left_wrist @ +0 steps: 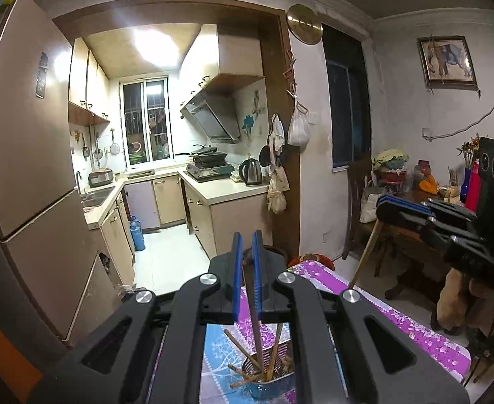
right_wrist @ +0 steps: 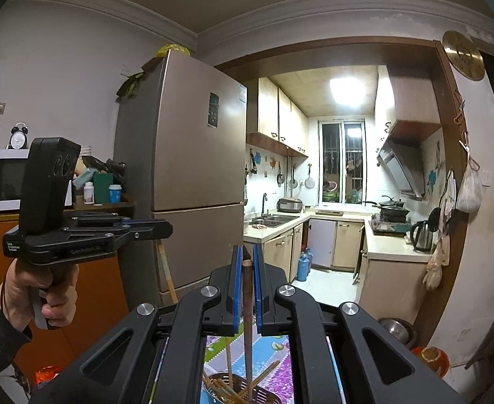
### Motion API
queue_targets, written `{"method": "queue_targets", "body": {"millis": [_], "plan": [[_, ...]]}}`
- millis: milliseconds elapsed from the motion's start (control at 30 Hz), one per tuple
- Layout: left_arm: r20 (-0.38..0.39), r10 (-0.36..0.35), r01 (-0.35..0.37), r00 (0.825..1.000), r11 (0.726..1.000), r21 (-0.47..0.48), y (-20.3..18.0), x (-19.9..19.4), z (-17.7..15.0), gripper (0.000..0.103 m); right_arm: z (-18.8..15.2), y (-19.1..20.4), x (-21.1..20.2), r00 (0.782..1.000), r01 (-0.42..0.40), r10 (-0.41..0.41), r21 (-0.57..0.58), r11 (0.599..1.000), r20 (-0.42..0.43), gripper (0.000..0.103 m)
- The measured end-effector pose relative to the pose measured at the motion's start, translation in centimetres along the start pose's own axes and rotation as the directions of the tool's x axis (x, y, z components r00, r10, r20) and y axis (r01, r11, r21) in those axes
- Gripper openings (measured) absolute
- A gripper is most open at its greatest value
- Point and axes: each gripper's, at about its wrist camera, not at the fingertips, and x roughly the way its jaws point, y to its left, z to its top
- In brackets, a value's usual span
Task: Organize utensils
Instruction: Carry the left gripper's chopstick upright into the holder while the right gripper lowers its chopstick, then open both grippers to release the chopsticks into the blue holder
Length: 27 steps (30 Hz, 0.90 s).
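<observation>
My left gripper (left_wrist: 246, 239) is shut on a brown chopstick (left_wrist: 251, 298) that hangs down toward a metal utensil holder (left_wrist: 273, 378) holding several wooden chopsticks on the purple flowered tablecloth (left_wrist: 412, 328). My right gripper (right_wrist: 246, 252) is shut on a dark wooden chopstick (right_wrist: 247, 309), held upright over the metal holder (right_wrist: 236, 389) with several chopsticks in it. Each gripper shows in the other's view: the right one (left_wrist: 381, 203) at the right, the left one (right_wrist: 166, 229) at the left, held by a hand.
A tall fridge (right_wrist: 193, 175) stands left of the kitchen doorway. A wooden chair (left_wrist: 364, 198) and a cluttered side table (left_wrist: 415, 198) stand at the right. A microwave (right_wrist: 7, 178) sits on a cabinet at the left. A metal bowl (right_wrist: 396, 330) lies on the floor.
</observation>
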Motion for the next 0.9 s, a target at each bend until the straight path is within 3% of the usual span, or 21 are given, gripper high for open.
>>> {"method": "queue_targets", "body": {"millis": [900], "plan": [[-0.110, -0.027, 0.026, 0.994, 1.000, -0.008, 0.5, 6.5, -4.8, 0.005, -6.5, -2.6, 5.7, 0.994, 0.007, 0.000, 0.069, 0.998, -0.106, 0.008]]}}
